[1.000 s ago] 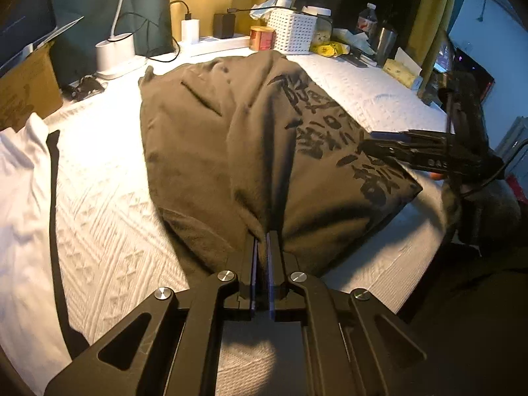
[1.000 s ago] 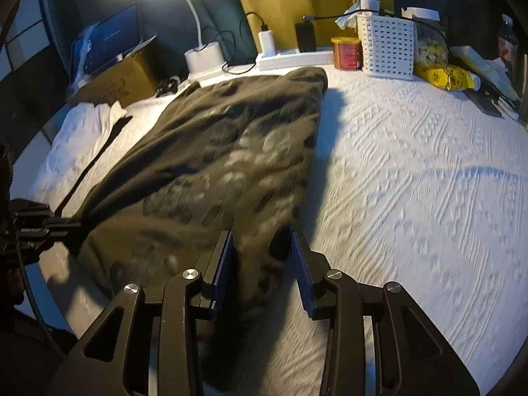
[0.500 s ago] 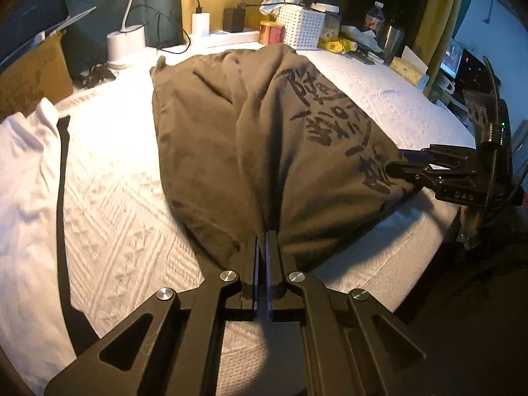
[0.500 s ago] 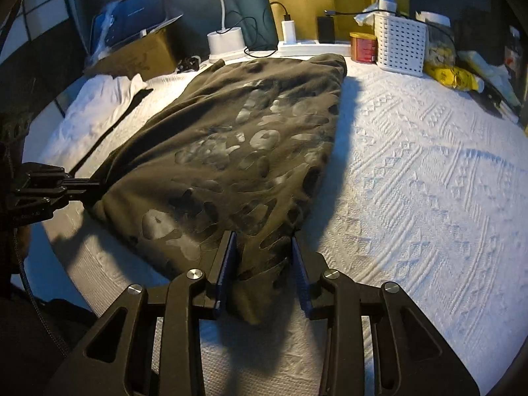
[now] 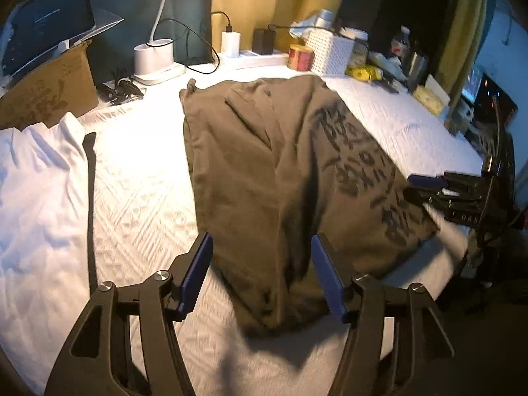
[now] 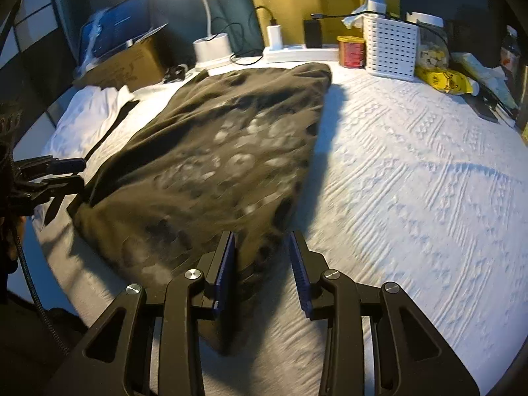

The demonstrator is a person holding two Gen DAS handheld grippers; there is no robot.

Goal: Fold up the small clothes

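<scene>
A: Left wrist view: the left gripper (image 5: 262,272) has just been opening. Its jaws stand apart, with the near corner of the shirt (image 5: 274,178) between them but no pad pressing on it. The shirt lies lengthwise on the bed (image 5: 138,198), its printed side up.

B: And the right gripper (image 6: 262,272)?

A: Part-open over the other near corner. Cloth sits between the pads (image 6: 227,264), close to the left one, but motion blur hides whether it is pinched. It looks let go to me, though I cannot tell for sure.

B: So the step in hand is setting the hem down?

A: I judge so. To do it well, back both grippers off straight and low, so no pad snags a corner and drags the fold askew. The left corner looks a bit bunched; I'd smooth it before the next fold.

B: Anything in the way?

A: The white garment (image 5: 39,178) lies well apart on the left. The basket (image 6: 391,48) and can (image 6: 351,51) sit just beyond the far end. A fold towards them should stop short.
</scene>
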